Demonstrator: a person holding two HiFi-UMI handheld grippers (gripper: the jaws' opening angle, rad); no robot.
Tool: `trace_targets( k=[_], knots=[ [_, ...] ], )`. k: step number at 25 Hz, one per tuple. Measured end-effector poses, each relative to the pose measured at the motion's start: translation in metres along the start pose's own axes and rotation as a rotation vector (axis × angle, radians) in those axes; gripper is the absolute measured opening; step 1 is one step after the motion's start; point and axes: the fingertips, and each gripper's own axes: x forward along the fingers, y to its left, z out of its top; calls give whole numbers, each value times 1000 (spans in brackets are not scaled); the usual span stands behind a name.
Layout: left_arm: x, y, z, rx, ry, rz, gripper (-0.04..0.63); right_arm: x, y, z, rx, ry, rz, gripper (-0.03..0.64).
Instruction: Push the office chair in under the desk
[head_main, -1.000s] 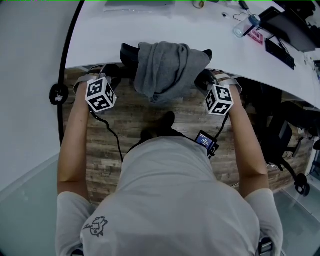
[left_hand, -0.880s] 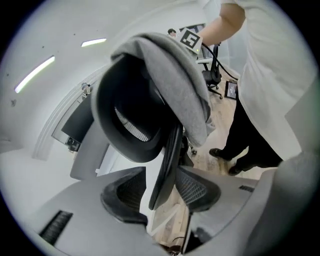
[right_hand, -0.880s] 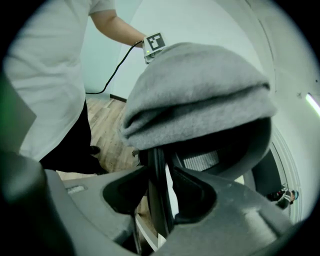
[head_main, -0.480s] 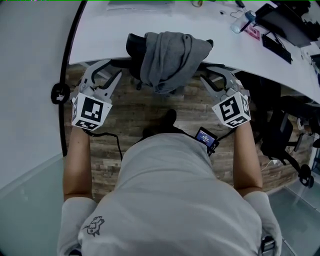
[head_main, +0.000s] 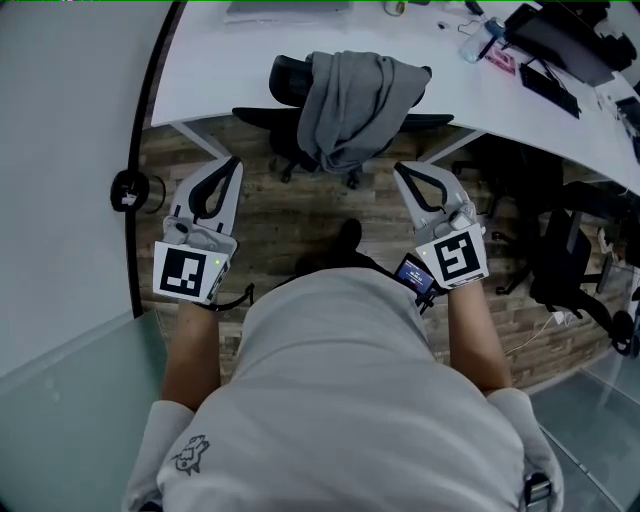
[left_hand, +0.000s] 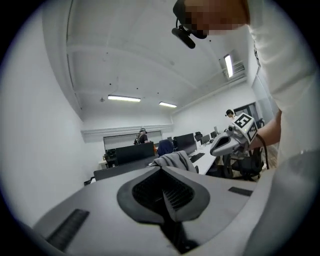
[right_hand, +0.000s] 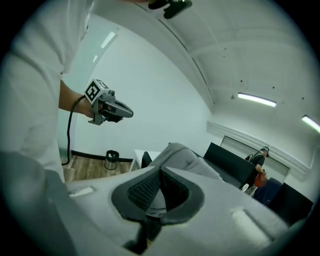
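The black office chair (head_main: 285, 82) stands with its seat under the white desk (head_main: 215, 70), a grey garment (head_main: 355, 100) draped over its backrest. My left gripper (head_main: 233, 163) is held over the wood floor, to the left of the chair and nearer me. It is shut and empty, apart from the chair. My right gripper (head_main: 400, 170) mirrors it on the right, also shut with nothing in it. In the left gripper view the shut jaws (left_hand: 161, 169) point at the garment (left_hand: 172, 160). In the right gripper view the jaws (right_hand: 161, 170) meet in front of the garment (right_hand: 185, 155).
A small black bin (head_main: 125, 188) sits by the left wall. Another black chair (head_main: 570, 270) stands at the right under the desk. A bottle (head_main: 478, 42) and dark monitors (head_main: 560, 35) are on the desk. A person's shoe (head_main: 345, 238) is on the floor behind the chair.
Both grippers have pulled back from the chair's sides toward me and their jaws have closed. The chair now stands farther away, under the desk.
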Motion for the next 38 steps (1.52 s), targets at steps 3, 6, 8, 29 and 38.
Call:
trace_targets(
  k=[3,6,8,29,38],
  knots=[
    [-21,-19,-7,7,5,-39,-2,-13,23,10,35,-18,8,3],
    [-36,-37,-10,-8,16,-81,-2,-27,41,16,72,-25,4,3],
    [-45,-49,-12,-20,20,-107,-2,-35,51,18,87,-24,2,3],
    [-98,-217,-6,-49,48,-125,-2,-198,113,-35,182,-41,92,3],
    [-126,-303,5,25,51,-145,-2,-272,146,-55,183,-68,114,3]
  ],
)
